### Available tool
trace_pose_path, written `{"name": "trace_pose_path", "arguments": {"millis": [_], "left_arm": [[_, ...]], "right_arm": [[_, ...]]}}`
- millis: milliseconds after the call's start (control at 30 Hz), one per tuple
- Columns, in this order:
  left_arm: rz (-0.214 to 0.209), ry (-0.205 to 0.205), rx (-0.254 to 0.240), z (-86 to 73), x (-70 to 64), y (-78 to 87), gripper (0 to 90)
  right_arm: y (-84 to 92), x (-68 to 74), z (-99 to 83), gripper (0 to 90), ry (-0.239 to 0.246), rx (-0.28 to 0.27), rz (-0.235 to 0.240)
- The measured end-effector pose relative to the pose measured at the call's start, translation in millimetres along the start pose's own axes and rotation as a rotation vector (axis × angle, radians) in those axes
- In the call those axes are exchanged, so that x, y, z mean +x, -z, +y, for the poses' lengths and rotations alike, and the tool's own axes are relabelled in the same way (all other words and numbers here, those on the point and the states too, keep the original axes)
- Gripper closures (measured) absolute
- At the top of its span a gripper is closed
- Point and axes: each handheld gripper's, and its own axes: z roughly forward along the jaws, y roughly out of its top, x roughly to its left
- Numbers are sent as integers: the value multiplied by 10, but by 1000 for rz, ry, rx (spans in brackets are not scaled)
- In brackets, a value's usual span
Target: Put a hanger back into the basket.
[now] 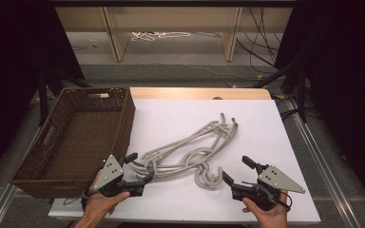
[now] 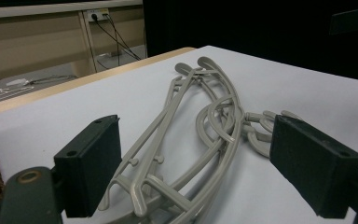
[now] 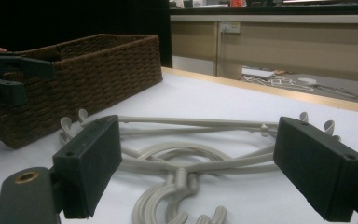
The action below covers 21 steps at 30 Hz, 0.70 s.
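Several grey plastic hangers [image 1: 195,147] lie tangled in a pile in the middle of the white table [image 1: 266,123]. My left gripper [image 1: 140,167] is at the pile's left end, open, its jaws straddling the hanger ends without pressing on them. In the left gripper view the hangers [image 2: 214,121] run away from between the wide-apart jaws of the left gripper [image 2: 196,163]. My right gripper [image 1: 237,170] stands open just right of the curved hooks [image 1: 208,176]. In the right gripper view the hooks [image 3: 168,200] lie just ahead of the right gripper [image 3: 198,168].
A brown wicker basket [image 1: 123,118] stands on the left part of the table, close to my left hand; it appears as a basket [image 3: 74,79] in the right gripper view, with the left gripper [image 3: 9,79] in front of it. Bare white tabletop lies to the right.
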Motion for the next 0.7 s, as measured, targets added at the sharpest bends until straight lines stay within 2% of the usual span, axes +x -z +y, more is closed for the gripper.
{"name": "trace_pose_path", "arguments": {"millis": [167,300,367,433,467,500,533,633,700], "left_arm": [[-7,9,4,3,7,-6,167],[-12,-2,18,2,2,-15,168],[-10,2,22,1,-5,-18,168],[-18,10,28,1,-13,-29,168],[-27,31,29,4,-14,-30,169],[-34,39,23,9,-7,-35,170],[-30,42,23,12,-13,-33,170],[-25,33,21,17,-14,-40,166],[-24,30,21,19,-12,-47,164]], "right_arm": [[12,-8,7,159,-7,15,-9],[-4,-22,6,159,18,-11,-9],[1,-13,6,159,7,-2,-8],[10,-19,10,159,5,6,-7],[1,-15,5,159,-1,-12,-10],[0,-32,9,159,28,-23,-16],[-20,-39,5,159,35,-52,-4],[-6,-35,11,158,37,-23,-1],[-17,-34,8,158,39,-34,-2]]}}
